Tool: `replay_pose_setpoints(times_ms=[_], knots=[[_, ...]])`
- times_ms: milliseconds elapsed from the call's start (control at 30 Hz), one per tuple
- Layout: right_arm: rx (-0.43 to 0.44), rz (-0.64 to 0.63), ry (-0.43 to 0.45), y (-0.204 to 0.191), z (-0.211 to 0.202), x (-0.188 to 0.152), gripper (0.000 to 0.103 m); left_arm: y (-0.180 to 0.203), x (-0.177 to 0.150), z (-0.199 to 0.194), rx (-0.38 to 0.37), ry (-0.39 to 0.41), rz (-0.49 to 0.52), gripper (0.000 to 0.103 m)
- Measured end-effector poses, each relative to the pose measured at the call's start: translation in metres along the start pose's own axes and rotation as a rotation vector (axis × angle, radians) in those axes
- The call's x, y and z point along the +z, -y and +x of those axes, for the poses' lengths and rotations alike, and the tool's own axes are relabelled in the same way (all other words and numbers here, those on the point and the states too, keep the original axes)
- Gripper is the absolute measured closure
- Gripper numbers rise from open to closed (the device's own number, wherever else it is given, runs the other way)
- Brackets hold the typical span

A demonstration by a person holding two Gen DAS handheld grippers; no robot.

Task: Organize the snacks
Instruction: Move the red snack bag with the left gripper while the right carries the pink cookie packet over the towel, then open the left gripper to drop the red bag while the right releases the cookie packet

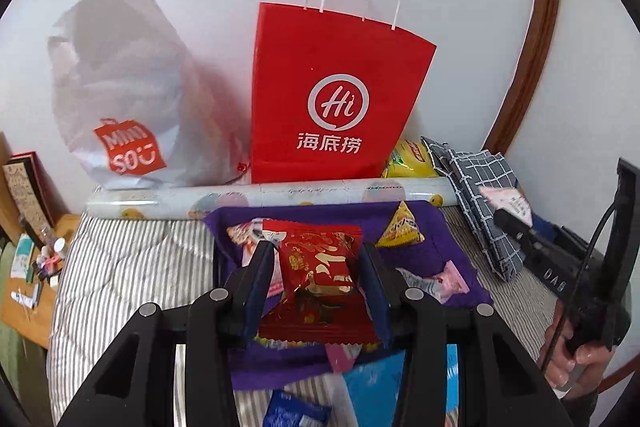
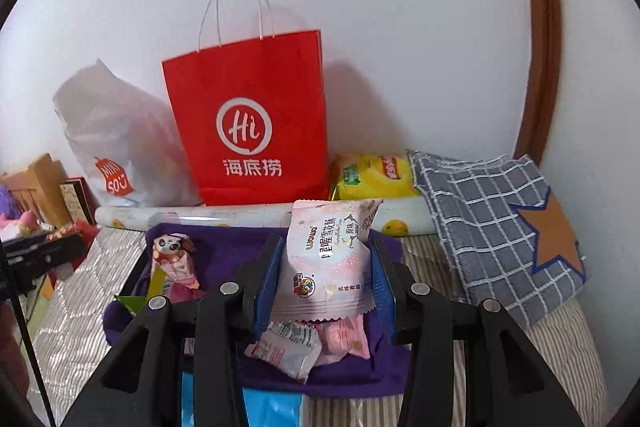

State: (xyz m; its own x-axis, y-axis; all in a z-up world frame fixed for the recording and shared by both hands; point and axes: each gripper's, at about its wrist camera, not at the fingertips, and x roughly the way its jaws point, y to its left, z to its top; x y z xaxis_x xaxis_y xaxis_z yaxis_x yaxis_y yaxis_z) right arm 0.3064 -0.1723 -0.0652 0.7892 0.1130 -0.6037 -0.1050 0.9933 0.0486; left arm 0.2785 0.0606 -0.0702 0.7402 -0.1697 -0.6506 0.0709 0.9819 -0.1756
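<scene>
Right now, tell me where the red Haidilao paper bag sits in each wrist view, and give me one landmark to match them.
Left wrist view: the red paper bag stands upper centre against the wall, straight beyond the left gripper, which holds a red snack packet.
Right wrist view: the bag stands centre-left, left of the right gripper and its pink snack packet.
Shared landmark: the white Miniso bag, just left of it.

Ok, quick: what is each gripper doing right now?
Left gripper: shut on red foil snack packet.
Right gripper: shut on pale pink snack packet.
</scene>
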Motion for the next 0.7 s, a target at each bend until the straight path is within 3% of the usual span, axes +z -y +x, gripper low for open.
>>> replay_pose_setpoints(times_ms=[367,700], knots=[[0.031,0.044,-0.173,0.009,0.081,-0.032,0.06,-0.008,0.018,0.06,-0.004,-0.061,-0.016,0.061],[0.022,0.039,-0.253,0.015,0.101,-0.048,0.06,-0.021,0.009,0.112,-0.008,-0.179,-0.064,0.061]])
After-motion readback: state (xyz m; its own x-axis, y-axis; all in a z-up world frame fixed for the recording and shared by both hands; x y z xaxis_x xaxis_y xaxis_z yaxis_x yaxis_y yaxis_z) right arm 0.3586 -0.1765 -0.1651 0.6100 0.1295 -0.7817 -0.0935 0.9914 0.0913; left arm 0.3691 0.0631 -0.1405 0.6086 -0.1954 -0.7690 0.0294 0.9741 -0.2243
